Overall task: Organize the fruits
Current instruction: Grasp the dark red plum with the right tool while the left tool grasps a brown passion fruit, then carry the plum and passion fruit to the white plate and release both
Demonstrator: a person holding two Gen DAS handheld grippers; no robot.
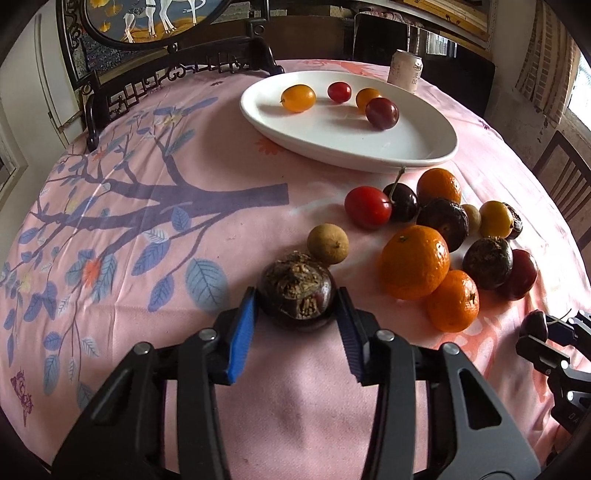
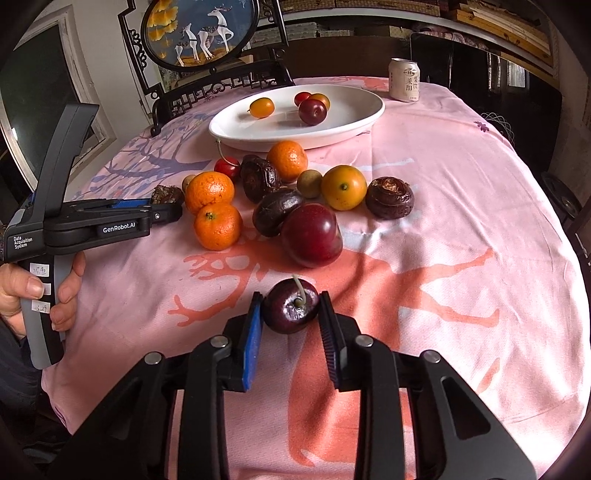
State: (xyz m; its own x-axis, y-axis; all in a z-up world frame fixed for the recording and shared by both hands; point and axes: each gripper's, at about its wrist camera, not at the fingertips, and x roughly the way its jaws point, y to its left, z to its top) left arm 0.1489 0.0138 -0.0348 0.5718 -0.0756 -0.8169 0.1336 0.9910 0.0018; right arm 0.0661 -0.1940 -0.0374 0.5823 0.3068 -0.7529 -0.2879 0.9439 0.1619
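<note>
My left gripper is shut on a dark, rough water chestnut that rests on the pink cloth; both blue pads touch its sides. In the right wrist view, the same left gripper shows at the left with the chestnut at its tips. My right gripper is shut on a dark cherry with a pale stem. Beyond lie a pile of mandarins, a big red plum, more chestnuts and a longan. A white oval plate holds several small fruits.
A drink can stands behind the plate. A carved dark wooden screen rises at the table's far left edge. A chair back shows at the right. A person's hand holds the left gripper's handle.
</note>
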